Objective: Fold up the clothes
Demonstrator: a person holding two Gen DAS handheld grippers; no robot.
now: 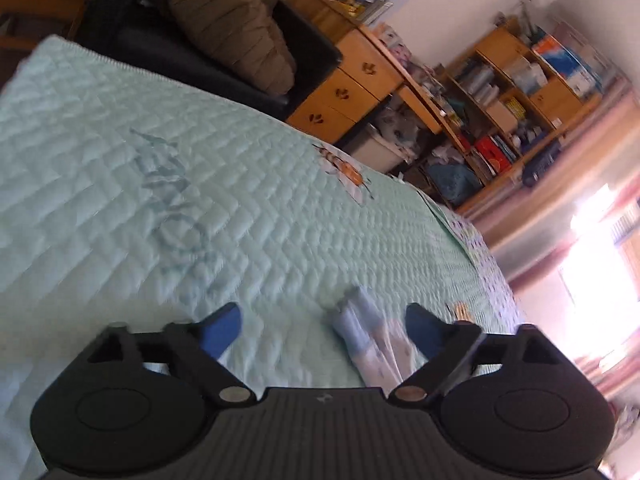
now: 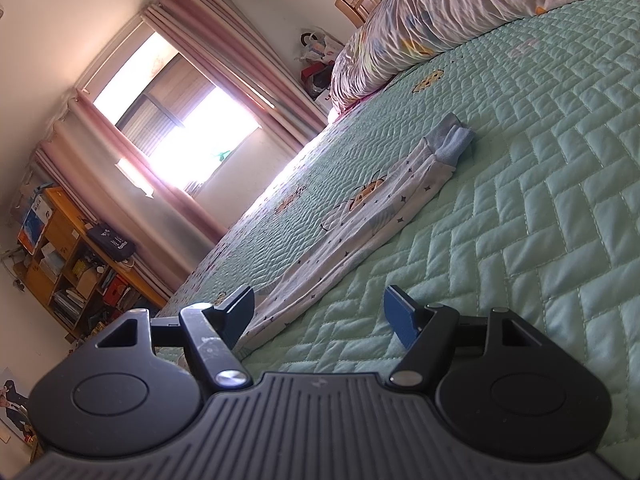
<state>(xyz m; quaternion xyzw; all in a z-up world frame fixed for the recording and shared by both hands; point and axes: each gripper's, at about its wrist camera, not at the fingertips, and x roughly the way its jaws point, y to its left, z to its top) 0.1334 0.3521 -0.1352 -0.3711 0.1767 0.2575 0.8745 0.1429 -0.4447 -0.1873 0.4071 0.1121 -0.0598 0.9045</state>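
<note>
Here, a small pair of white patterned trousers [image 2: 372, 220] with pale blue cuffs [image 2: 452, 140] lies stretched flat on a mint-green quilted bed cover [image 2: 540, 200], legs together, cuffs pointing toward a rumpled floral duvet [image 2: 420, 28] heaped at the far end of the bed. The right tool [image 2: 320, 316] hangs low above the cover at the near end of the garment, its two blue-padded fingers [image 2: 402, 318] spread wide and holding nothing; the trousers' near edge runs under the left-hand finger in that view, though whether the two touch cannot be told. Seen from the left wrist, the left tool [image 1: 324, 330] also stands wide open and empty, just above the cover, with the blue cuffs [image 1: 356, 316] and the start of the legs lying between its fingers [image 1: 224, 330], nearer the right-hand one; that picture is blurred, so fine detail of the cloth is lost. Beyond the bed in the left view stand a dark chair draped with a brown padded jacket [image 1: 228, 20], a wooden desk with drawers [image 1: 348, 92] and crowded wooden shelves [image 1: 520, 104]. The right view takes in a bright window [image 2: 176, 112] framed by pink curtains [image 2: 256, 60], with the same kind of wooden shelves [image 2: 68, 256] below it.
</note>
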